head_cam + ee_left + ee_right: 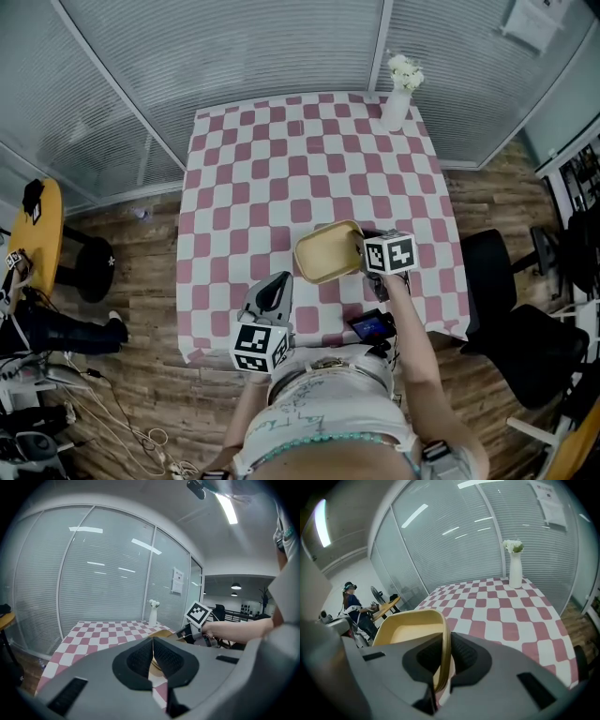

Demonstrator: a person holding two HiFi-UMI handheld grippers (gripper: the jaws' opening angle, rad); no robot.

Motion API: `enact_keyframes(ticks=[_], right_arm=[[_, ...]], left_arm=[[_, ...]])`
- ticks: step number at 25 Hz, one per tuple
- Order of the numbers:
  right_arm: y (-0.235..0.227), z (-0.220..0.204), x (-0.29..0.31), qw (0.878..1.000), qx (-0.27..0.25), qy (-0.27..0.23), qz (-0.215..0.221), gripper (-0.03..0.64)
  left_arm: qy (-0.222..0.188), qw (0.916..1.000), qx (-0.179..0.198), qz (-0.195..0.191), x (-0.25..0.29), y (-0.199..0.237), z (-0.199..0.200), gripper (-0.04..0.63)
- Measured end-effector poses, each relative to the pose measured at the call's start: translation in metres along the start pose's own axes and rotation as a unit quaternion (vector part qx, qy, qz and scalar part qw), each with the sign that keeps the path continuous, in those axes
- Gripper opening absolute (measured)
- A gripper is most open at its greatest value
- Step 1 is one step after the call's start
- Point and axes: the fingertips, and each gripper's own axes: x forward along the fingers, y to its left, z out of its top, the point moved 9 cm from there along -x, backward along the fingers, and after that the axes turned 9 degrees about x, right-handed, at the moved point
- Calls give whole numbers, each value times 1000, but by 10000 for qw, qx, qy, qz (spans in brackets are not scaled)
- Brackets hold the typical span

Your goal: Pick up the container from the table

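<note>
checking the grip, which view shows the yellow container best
Right gripper view: the yellow container sits close, rim pinched in the right hand-held gripper. Head view shows it nearly whole from above; left gripper view only an edge.

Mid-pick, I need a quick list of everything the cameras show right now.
container: one, yellow, over the table's near right part, rim between the right gripper's jaws
table: one, pink-and-white checked cloth, centre
vase: one, white with white flowers, table's far right corner
office chair: one, black, right of the table
round side table: one, yellow, far left
left gripper: grey, shut, empty, near table edge
right gripper: grey, shut on the container
</note>
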Motion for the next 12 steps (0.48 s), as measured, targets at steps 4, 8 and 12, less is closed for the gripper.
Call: enact_keyframes(ticks=[4,8,12], right_arm=[[12,-3,-18,9998,-156,-119,59,18],[22,-5,-35,9992,-256,-283,76,18],[32,-7,-50,9985,-250,-459,146,18]], left_arm=[[51,9999,-12,93,0,1,-2,17],[146,9997,2,189,2,4,-5,17],[190,9995,-15,260,4,7,-7,17]])
